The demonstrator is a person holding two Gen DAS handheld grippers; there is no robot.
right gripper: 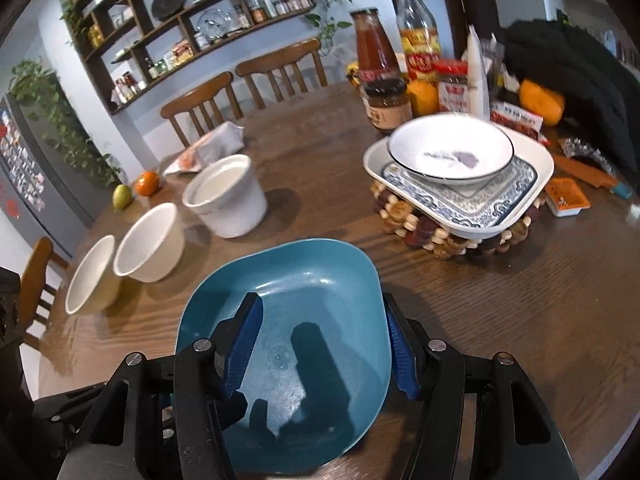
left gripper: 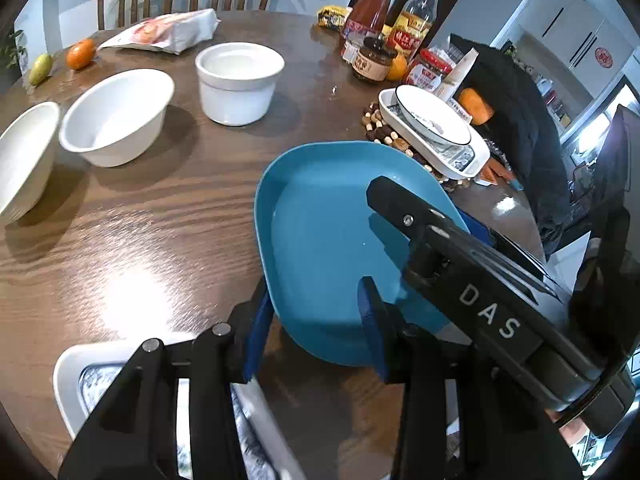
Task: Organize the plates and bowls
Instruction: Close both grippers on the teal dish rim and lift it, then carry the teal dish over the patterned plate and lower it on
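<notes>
A blue square plate (left gripper: 320, 240) rests on the wooden table and also shows in the right wrist view (right gripper: 304, 304). My left gripper (left gripper: 312, 332) is open, one finger outside the plate's near rim and one inside. My right gripper (right gripper: 324, 340) is open, straddling the plate's right rim; its black body (left gripper: 480, 280) reaches over the plate in the left wrist view. A stack of a white square dish (right gripper: 536, 176), a blue patterned plate (right gripper: 516, 188) and a white bowl (right gripper: 450, 152) sits on a bead trivet (right gripper: 440, 236). Three white bowls (right gripper: 152, 244) stand to the left.
Bottles and jars (right gripper: 400, 60) crowd the far right with oranges (right gripper: 540, 100) and a black garment (right gripper: 580, 80). A white patterned dish (left gripper: 76, 376) lies under my left gripper. A bag (left gripper: 168, 32), an orange (left gripper: 80, 54) and a green fruit (left gripper: 40, 69) lie far left. Chairs (right gripper: 248, 88) stand behind.
</notes>
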